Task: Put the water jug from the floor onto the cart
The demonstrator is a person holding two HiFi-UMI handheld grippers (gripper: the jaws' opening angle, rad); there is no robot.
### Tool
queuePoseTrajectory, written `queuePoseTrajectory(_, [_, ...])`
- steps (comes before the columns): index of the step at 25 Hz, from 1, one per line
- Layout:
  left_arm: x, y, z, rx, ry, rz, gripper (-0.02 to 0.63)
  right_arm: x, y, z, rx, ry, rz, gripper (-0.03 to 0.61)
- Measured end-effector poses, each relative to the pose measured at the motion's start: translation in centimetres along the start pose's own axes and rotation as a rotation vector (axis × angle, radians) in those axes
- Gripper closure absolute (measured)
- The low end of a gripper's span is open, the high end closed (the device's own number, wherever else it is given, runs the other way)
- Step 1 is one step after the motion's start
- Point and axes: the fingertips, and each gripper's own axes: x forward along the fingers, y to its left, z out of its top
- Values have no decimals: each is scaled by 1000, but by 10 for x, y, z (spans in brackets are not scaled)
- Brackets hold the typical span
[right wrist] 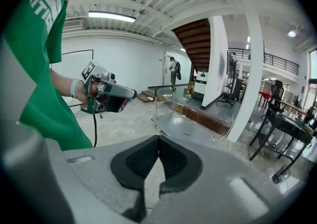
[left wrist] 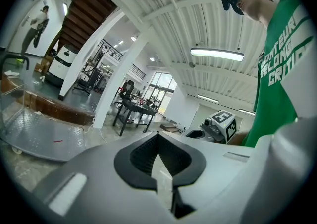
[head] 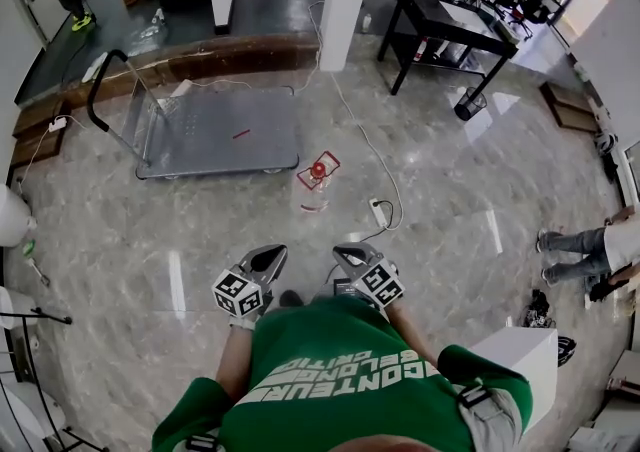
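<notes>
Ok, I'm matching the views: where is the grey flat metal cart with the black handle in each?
Head view: grey flat metal cart, upper left.
Left gripper view: cart at the left edge.
Right gripper view: cart at centre.
Shared landmark: black table.

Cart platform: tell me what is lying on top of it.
The cart platform carries only a small red streak, too small to identify. The water jug stands on the floor beside it. Anything beneath the platform is covered.

Water jug (head: pixel 316 185) on floor (head: pixel 450 210), just right of cart (head: pixel 215 135)
</notes>
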Motion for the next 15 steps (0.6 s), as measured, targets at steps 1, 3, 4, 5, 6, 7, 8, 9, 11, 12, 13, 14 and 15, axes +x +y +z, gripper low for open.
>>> queuePoseTrajectory(1, [0, -2, 1, 1, 1, -6, 604, -2, 1, -2, 6, 4, -2, 586])
queuePoseTrajectory(3, [-1, -5, 0, 1, 3, -12, 604, -4, 4, -5, 13, 12, -6, 586])
queuePoseTrajectory(4, [-3, -5, 0, 0, 3, -12, 604, -4, 5, -5, 12, 14, -8, 585])
queuePoseTrajectory(5, [-4, -5, -1, 0, 2, -12, 603, -4, 6, -5, 9, 15, -9, 586])
queuePoseTrajectory(6, [-5, -5, -2, 0, 1, -11, 604, -4, 7, -4, 5, 15, -7, 586])
queuePoseTrajectory(7, [-6, -6, -3, -1, 0, -8, 604, -3, 7, -4, 3, 16, -4, 586])
queuePoseTrajectory(8, [-8, -6, -4, -3, 0, -4, 604, -2, 9, -4, 3, 18, 2, 586])
queuePoseTrajectory(9, [-11, -6, -5, -6, -1, 2, 604, -1, 11, -3, 3, 20, 9, 586])
queuePoseTrajectory(11, [-16, -5, -7, -17, -4, 17, 604, 1, 14, -3, -1, 24, 26, 586])
queuePoseTrajectory(12, [-18, -4, -9, -22, -6, 27, 604, 2, 16, -3, -7, 26, 36, 586])
queuePoseTrajectory(13, [-20, -2, -10, -27, -9, 37, 604, 4, 17, -2, -15, 28, 46, 586])
queuePoseTrajectory(14, [-22, 0, -11, -32, -13, 47, 603, 6, 19, -2, -25, 29, 57, 586])
queuePoseTrajectory(15, [-24, 1, -12, -36, -16, 56, 604, 8, 20, -1, -37, 32, 67, 586])
